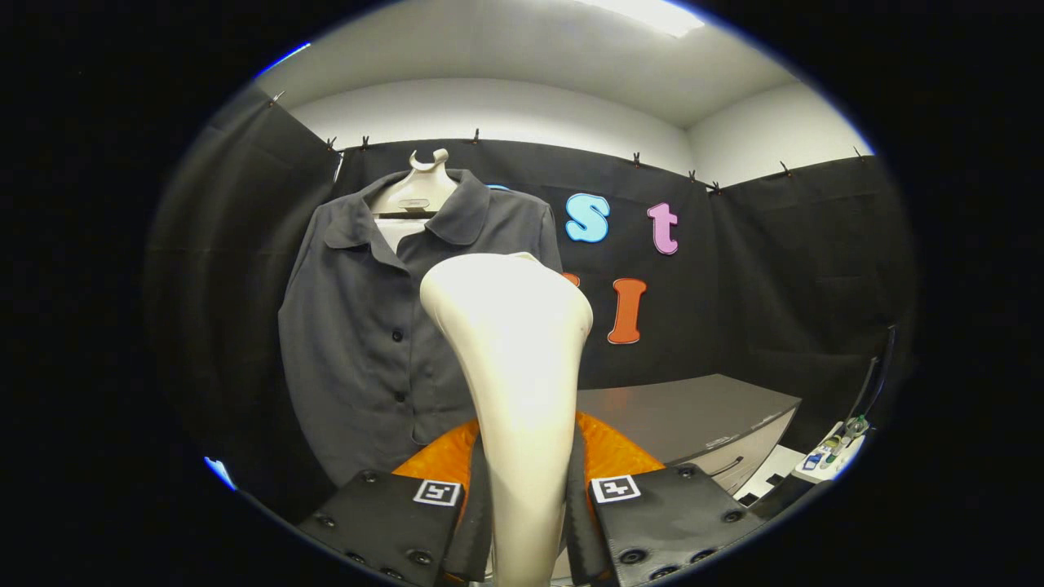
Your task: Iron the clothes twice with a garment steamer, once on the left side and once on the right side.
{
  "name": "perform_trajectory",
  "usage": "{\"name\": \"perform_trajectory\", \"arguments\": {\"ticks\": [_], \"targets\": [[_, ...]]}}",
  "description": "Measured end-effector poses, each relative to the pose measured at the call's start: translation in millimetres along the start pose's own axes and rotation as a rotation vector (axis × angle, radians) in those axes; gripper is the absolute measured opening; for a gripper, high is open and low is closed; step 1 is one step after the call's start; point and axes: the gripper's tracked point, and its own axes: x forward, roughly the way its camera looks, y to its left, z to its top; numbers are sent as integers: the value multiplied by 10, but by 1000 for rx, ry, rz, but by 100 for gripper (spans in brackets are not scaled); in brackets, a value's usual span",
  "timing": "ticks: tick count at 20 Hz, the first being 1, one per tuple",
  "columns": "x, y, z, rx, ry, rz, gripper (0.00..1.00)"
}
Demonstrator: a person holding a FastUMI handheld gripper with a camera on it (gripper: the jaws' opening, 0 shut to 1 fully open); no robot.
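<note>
gripper (pixel 526 497) clenched on garment steamer (pixel 514 359) handle, head raised to face cloth | dark shirt (pixel 367 342) hangs on hanger (pixel 420 191), far left, apart | cabinet (pixel 693 416) right

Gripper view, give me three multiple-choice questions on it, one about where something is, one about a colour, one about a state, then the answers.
1. Where does the shirt hang?
A. On a hanger against the black booth wall
B. Folded on the cabinet
C. Draped over the steamer

2. What colour is the shirt?
A. White
B. Dark grey
C. Red

3. What is the hand-held gripper doing?
A. Open, holding nothing
B. Shut on the shirt's sleeve
C. Shut on the garment steamer

Answers: 1 A, its collar sits on a pale hanger beyond the steamer head. 2 B, the fabric is dark grey with dark buttons. 3 C, both fingers press the cream handle between them.
</note>
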Motion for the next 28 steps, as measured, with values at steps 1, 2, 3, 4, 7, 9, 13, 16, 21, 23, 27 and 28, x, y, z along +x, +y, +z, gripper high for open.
{"name": "perform_trajectory", "arguments": {"ticks": [1,2,3,4,7,9,13,16,21,23,27,28], "targets": [[-6,11,14,-2,-1,1,44],[-15,14,12,-5,-1,2,44],[-17,18,-3,-5,-1,4,44],[-16,20,-10,-3,-1,5,44],[-20,23,-7,1,0,6,44],[-22,4,-10,2,-1,4,44],[36,12,-118,-4,-4,0,44],[31,3,-119,-4,-8,-2,44],[50,8,-170,0,-2,1,44],[53,2,-176,1,0,1,44],[94,28,-193,3,4,6,44],[109,42,-194,3,4,7,44]]}}
